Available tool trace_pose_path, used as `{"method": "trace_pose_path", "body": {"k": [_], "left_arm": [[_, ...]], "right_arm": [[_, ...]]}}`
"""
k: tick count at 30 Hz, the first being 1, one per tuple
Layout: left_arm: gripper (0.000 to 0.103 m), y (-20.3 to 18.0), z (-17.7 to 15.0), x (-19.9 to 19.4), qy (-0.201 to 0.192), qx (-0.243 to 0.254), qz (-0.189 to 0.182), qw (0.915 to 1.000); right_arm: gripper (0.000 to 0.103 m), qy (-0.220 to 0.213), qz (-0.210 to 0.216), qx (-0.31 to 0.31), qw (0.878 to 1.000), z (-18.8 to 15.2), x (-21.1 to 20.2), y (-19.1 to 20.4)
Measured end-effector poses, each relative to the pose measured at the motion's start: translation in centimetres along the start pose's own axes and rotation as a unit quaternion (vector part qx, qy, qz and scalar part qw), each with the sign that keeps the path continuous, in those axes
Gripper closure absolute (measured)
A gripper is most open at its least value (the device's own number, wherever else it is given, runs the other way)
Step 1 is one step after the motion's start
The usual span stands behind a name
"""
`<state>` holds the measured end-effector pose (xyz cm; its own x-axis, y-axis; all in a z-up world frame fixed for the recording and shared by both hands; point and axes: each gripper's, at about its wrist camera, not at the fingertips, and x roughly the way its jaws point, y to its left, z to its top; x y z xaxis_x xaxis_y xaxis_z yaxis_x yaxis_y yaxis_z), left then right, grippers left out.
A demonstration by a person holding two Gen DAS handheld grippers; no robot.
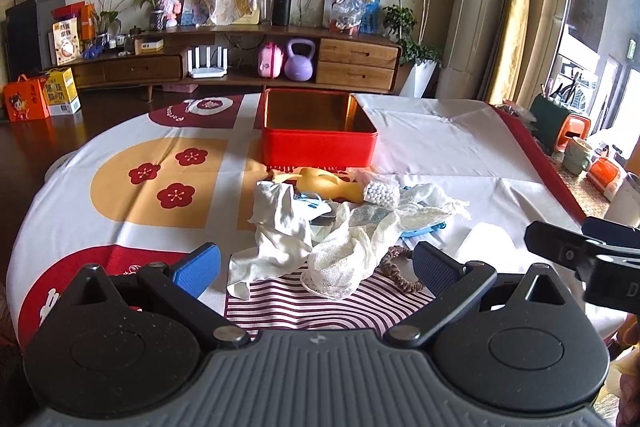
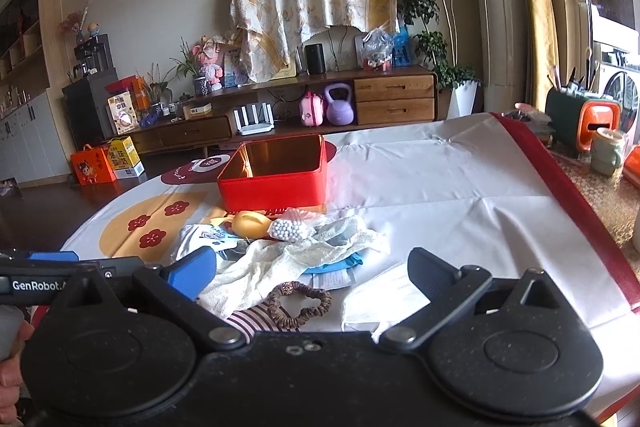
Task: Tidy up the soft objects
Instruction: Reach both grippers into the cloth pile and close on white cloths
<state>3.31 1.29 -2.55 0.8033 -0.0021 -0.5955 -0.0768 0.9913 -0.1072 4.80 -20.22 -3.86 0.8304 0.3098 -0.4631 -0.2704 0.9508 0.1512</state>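
Observation:
A pile of soft things lies on the table before a red tin box that stands empty. The pile holds a white cloth, gauzy cream fabric, a yellow rubber toy, a bag of white beads, a brown scrunchie and a white face mask. My left gripper stands open just short of the pile. My right gripper is open too, low over the scrunchie and mask.
The patterned tablecloth covers a round table. A green holder, a mug and orange items stand beyond the red right edge. A wooden TV cabinet lies far behind. Bare white cloth stretches right of the box.

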Motion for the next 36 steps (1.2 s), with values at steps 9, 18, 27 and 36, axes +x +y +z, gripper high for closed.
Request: {"method": "trace_pose_path", "body": {"k": [9,18,27,36], "left_arm": [[0.000,1.2,1.2,3.9,0.002,-0.012,0.034,0.9993],[0.001,2.0,1.5,8.7,0.027,0.007,0.061,0.9978],[0.005,3.5,0.7,12.2,0.063,0.004,0.052,0.9966],[0.026,4.4,0.7,14.9,0.101,-0.019,-0.001,0.9947]], "right_arm": [[0.005,0.040,-0.018,-0.002,0.999,0.3,3.3,-2.6],[0.005,0.084,-0.050,-0.018,0.995,-0.2,7.5,-5.3],[0.006,0.114,-0.061,-0.019,0.991,-1.1,11.6,-7.1],[0.014,0.144,-0.048,-0.002,0.988,-2.0,13.3,-8.1]]}}
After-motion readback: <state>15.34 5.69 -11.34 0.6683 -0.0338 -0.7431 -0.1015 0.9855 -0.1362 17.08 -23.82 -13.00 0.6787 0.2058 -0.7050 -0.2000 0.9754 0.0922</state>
